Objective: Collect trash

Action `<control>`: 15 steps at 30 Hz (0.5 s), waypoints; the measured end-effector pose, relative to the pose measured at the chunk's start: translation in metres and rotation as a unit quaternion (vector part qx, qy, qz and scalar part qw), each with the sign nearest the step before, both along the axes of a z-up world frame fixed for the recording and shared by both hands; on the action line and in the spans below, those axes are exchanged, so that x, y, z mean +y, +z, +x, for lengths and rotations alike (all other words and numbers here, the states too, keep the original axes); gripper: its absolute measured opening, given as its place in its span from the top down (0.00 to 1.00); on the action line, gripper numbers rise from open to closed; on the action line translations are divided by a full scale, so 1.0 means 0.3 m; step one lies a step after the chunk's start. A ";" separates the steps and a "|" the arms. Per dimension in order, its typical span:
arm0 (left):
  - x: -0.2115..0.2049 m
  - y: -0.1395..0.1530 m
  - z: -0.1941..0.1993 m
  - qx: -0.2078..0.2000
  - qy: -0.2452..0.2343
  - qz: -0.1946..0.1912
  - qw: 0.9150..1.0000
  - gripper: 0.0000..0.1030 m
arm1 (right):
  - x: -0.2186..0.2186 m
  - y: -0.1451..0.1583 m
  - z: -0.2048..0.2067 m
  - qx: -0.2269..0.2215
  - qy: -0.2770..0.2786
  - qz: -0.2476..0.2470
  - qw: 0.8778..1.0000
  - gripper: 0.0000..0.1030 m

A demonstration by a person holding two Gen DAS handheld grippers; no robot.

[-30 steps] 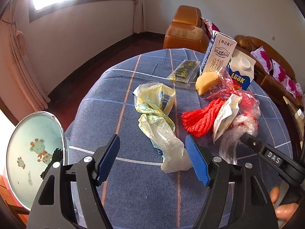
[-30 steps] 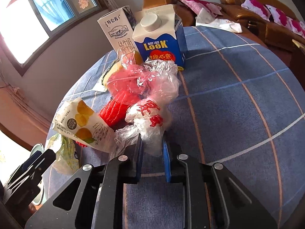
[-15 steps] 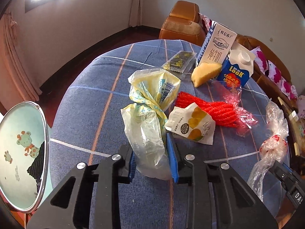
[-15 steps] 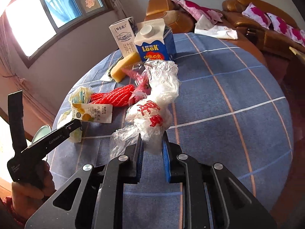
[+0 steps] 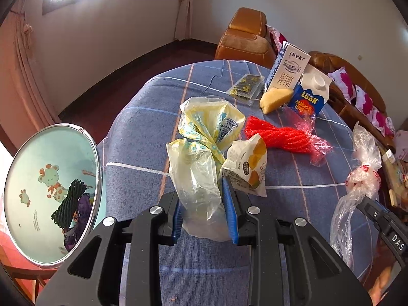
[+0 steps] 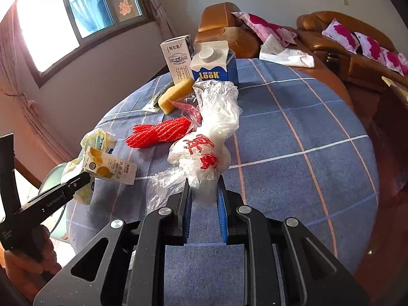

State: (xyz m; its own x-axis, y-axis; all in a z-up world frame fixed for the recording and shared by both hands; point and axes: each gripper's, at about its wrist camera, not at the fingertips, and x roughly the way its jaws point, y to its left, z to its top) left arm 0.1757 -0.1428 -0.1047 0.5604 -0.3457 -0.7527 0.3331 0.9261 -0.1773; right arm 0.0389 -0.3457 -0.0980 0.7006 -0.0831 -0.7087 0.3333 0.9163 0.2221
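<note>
Left wrist view: my left gripper (image 5: 205, 215) is clamped on the yellow bag (image 5: 201, 163), its blue pads pressed into the clear lower end; the bag trails ahead of the tool, and a barcode shows on its far half. Just right of the tips a snack packet (image 5: 246, 164) with yellow fruit printed on it leans against the bag; its small print is too fine to read. Beyond that lies a red net (image 5: 276, 134) with a pink film twist at its right end. Farther ahead stand a white carton (image 5: 289, 70) with Chinese writing and a blue carton (image 5: 309, 94) marked "LooK", a yellow sponge (image 5: 275, 97) at their foot and a dark sachet (image 5: 246, 88) to its left. Left of the tool, off the table edge, is a bin (image 5: 51, 191) with a cartoon giraffe on its lining and some dark trash inside.

In the right wrist view my right gripper (image 6: 205, 202) is narrow, pinching a clear bag (image 6: 206, 148) with red characters that I cannot read. That bag rises ahead of the tips and hides part of the net. The other tool shows at far left, lettering on its arm illegible, held in a hand (image 6: 28, 260).

The table wears a blue cloth (image 6: 293, 137) with white and orange check lines. Behind it are a brown leather sofa (image 6: 339, 40) with pink-flowered cushions, a window (image 6: 84, 7) with a red paper cutout, and pale walls.
</note>
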 end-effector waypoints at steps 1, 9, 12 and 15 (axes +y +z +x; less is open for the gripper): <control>0.001 0.013 -0.008 -0.004 -0.006 -0.006 1.000 0.72 | 0.005 0.005 -0.002 -0.002 0.000 -0.001 1.000 0.82; 0.008 0.067 -0.041 -0.025 -0.020 -0.009 0.999 0.72 | 0.026 0.028 -0.014 -0.011 0.003 -0.009 1.000 0.82; 0.023 0.107 -0.069 -0.041 -0.028 -0.019 0.999 0.73 | 0.029 0.029 -0.016 -0.013 0.003 -0.009 1.000 0.82; 0.036 0.143 -0.079 -0.055 -0.029 -0.024 0.998 0.75 | 0.035 0.031 -0.019 -0.017 0.004 -0.009 1.000 0.82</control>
